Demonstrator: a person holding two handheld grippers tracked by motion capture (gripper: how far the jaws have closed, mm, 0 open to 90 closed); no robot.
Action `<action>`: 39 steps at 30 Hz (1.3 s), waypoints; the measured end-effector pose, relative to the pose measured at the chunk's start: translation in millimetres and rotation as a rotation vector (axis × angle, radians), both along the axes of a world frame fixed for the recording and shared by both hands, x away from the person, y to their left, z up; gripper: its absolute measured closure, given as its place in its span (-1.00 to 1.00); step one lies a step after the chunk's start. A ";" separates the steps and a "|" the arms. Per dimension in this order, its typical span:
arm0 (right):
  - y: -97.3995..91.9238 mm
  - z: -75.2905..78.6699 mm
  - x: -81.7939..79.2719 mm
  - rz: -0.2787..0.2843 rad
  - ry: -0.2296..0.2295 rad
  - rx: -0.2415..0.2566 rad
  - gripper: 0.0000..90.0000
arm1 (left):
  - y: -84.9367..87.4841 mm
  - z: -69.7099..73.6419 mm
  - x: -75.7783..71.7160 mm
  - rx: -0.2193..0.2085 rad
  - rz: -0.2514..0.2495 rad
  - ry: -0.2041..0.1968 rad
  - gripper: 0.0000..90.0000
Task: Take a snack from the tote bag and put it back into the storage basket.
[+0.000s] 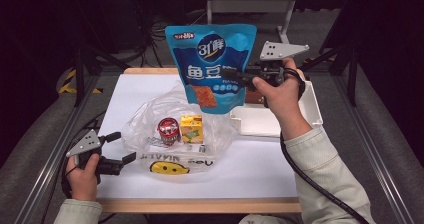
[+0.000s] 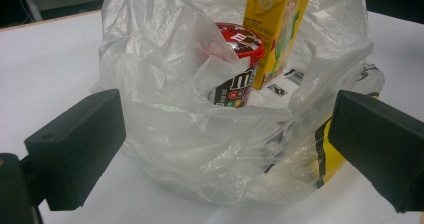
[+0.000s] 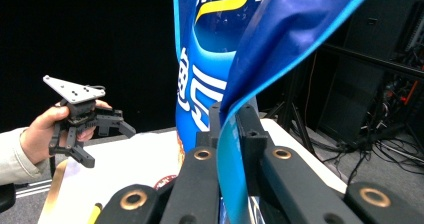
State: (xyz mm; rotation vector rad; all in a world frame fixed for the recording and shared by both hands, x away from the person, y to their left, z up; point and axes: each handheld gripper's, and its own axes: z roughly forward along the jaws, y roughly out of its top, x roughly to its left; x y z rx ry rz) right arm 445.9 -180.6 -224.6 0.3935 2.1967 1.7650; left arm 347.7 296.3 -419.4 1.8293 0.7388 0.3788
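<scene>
The right gripper (image 1: 239,77) has its fingers clamped on the right edge of a blue snack pouch (image 1: 212,64), which hangs upright in the air above the far middle of the white bench (image 1: 260,169), over the clear plastic bag (image 1: 150,116) and just left of a white tray (image 1: 280,119). The left gripper (image 1: 122,146) rests low at the near left, its fingers spread wide and empty just left of the bag. Inside the bag a red-lidded candy cup (image 2: 237,71) stands beside a yellow drink carton (image 2: 277,29).
</scene>
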 end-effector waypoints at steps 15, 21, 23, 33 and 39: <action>-32.9 3.0 -2.5 -0.058 -0.005 0.012 0.96 | 0.5 0.3 -0.4 0.004 0.001 0.002 -0.95; -48.8 0.8 -0.2 -0.087 0.003 0.019 0.96 | 0.1 0.3 -0.5 0.003 0.000 0.000 -0.95; -53.7 -0.2 1.2 -0.098 0.002 0.019 0.96 | 0.3 0.3 -0.7 0.003 0.003 -0.001 -0.95; -72.0 -5.7 7.8 -0.130 0.004 0.024 0.96 | 0.7 0.1 -2.1 0.005 0.002 0.006 -0.95; -78.7 -15.3 16.0 -0.148 0.012 0.016 0.96 | 1.8 0.0 -3.7 0.011 0.007 0.005 -0.95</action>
